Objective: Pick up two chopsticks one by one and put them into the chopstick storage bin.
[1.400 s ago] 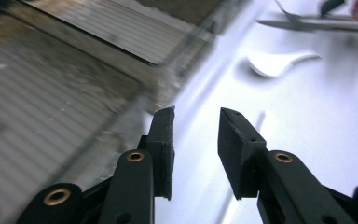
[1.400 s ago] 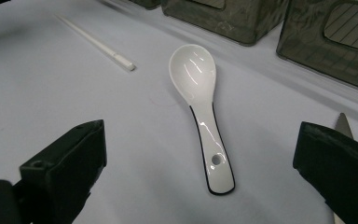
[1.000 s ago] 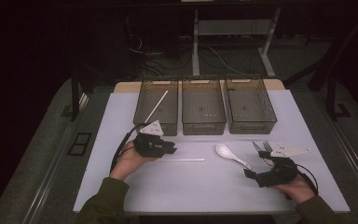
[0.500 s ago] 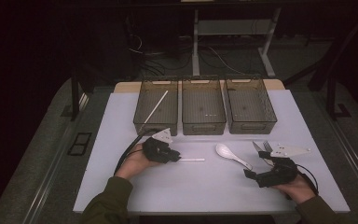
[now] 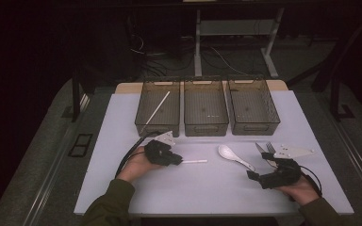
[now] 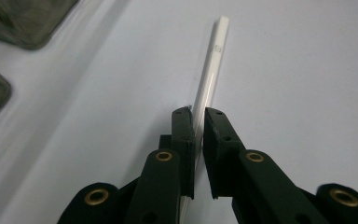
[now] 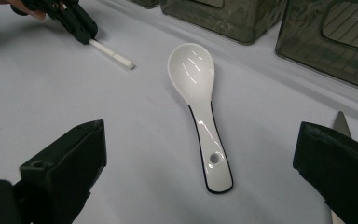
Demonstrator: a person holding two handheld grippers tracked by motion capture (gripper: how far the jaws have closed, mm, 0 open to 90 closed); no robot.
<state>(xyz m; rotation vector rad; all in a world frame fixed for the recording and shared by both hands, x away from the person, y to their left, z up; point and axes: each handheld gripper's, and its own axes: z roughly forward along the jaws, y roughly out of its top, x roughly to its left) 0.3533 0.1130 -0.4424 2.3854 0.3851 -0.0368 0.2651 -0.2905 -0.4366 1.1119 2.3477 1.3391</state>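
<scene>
High view takes in three bins [image 5: 206, 113] behind the white mat [image 5: 217, 188]. Left gripper view alone shows the left gripper [image 6: 199, 122], its jaws just closing, pinching a white stick [image 6: 212, 60]. Right gripper view has the right gripper [image 7: 200, 172] wide open and empty, spoon [image 7: 200, 107] ahead.

Your left claw [image 6: 198, 135] is matt black plastic with brass-coloured pins. The chopstick [image 6: 209, 70] looks smooth, semi-gloss white plastic; the spoon [image 7: 198, 100] glossy white ceramic; the bench [image 5: 217, 183] matt; the bins [image 5: 206, 107] translucent smoky plastic.
</scene>
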